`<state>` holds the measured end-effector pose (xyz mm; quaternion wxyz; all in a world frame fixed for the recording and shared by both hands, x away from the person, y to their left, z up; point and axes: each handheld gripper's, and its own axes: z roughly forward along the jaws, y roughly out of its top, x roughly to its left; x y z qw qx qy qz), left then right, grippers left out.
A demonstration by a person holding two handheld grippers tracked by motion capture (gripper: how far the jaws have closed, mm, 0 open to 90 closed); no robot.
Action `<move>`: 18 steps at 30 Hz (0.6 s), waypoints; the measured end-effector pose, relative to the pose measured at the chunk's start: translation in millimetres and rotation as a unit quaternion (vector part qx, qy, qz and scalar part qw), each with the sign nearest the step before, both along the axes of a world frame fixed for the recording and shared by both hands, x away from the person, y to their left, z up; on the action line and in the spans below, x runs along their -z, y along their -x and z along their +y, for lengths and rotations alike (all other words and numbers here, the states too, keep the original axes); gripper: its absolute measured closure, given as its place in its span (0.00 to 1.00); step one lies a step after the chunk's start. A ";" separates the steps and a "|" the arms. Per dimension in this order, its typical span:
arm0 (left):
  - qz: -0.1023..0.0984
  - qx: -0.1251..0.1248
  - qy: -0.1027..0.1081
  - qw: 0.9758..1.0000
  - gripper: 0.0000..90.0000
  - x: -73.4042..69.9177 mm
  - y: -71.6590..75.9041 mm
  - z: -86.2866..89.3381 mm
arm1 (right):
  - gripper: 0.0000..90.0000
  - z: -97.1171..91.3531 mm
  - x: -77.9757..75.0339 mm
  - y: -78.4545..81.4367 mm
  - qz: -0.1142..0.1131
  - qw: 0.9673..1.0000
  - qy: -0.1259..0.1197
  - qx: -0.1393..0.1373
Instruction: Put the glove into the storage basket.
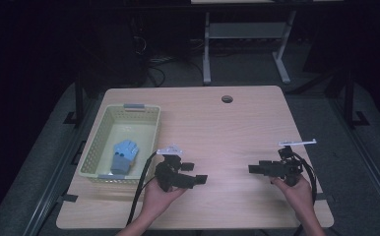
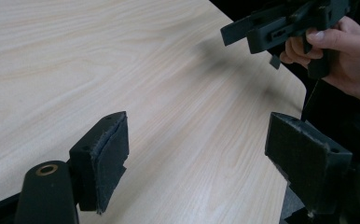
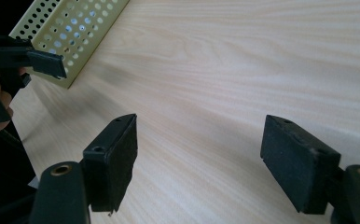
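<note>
**Both grippers held empty above the table**

Left gripper [image 1: 194, 173] near the table's [image 1: 217, 128] near-left middle, jaws spread wide with bare wood between them. Right gripper [image 1: 255, 169] at near right, pointing left toward the other, jaws likewise wide apart and empty. Each in a hand [image 1: 157, 194], just above the surface. Pale yellow perforated basket [image 1: 93, 147] at the left edge, a blue folded item [image 1: 123, 155] lying inside.

Both grippers were matte black: the left gripper [image 1: 194, 173] had a grey three-cornered plate, brass-ringed holes, frayed pads [image 2: 109, 158]; black cables trailed.
</note>
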<state>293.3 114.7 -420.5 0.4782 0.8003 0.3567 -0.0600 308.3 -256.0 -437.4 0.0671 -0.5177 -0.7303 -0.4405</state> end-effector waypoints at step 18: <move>-0.011 0.007 0.009 1.000 0.25 18.4 20.9 10.7 | 0.26 0.0 23.1 30.6 -0.021 1.000 -0.012 0.007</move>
